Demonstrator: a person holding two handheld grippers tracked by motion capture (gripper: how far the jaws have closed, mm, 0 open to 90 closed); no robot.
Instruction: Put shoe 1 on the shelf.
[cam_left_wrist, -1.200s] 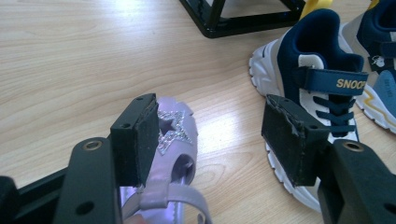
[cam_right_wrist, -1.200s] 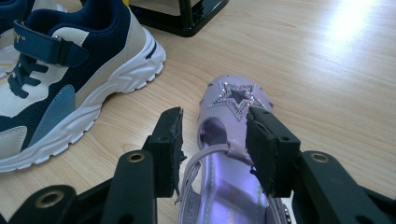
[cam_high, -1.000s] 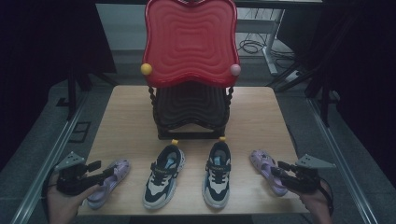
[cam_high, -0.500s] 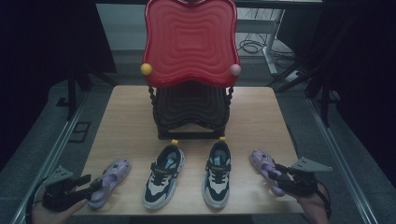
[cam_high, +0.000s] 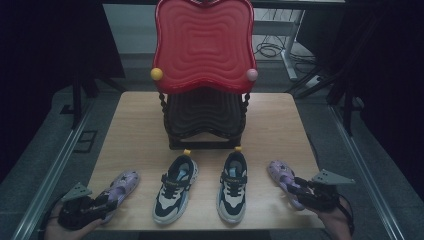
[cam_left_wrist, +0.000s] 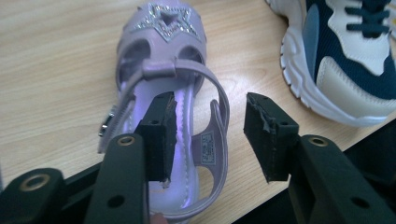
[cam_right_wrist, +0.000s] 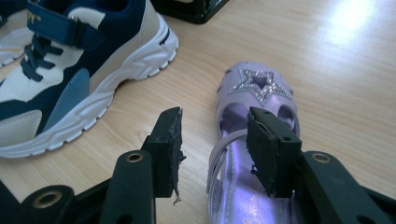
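Here, at the desk's (cam_high: 135, 125) near left corner, the left gripper (cam_high: 102, 205) is spread wide around the heel end of the left purple sandal (cam_high: 120, 186): in the left gripper view one jaw sits inside the sandal over the insole, the other outside its heel strap (cam_left_wrist: 219, 126), and nothing is clamped yet. To take it well, I judge the jaws should close squarely on that strap wall, deep enough that the soft strap does not fold out. Next come the left sneaker (cam_high: 175, 187) and the right sneaker (cam_high: 232, 185), side by side before the black-and-red chair (cam_high: 202, 75). At the far right, the right gripper (cam_high: 300, 192) is likewise open and holding nothing, straddling the inner side wall of the right purple sandal (cam_high: 281, 174). Both sandals lie close to the desk's front edge, with a sneaker just beside each, so lifting straight up looks safest; bare wood lies open either side of the chair.
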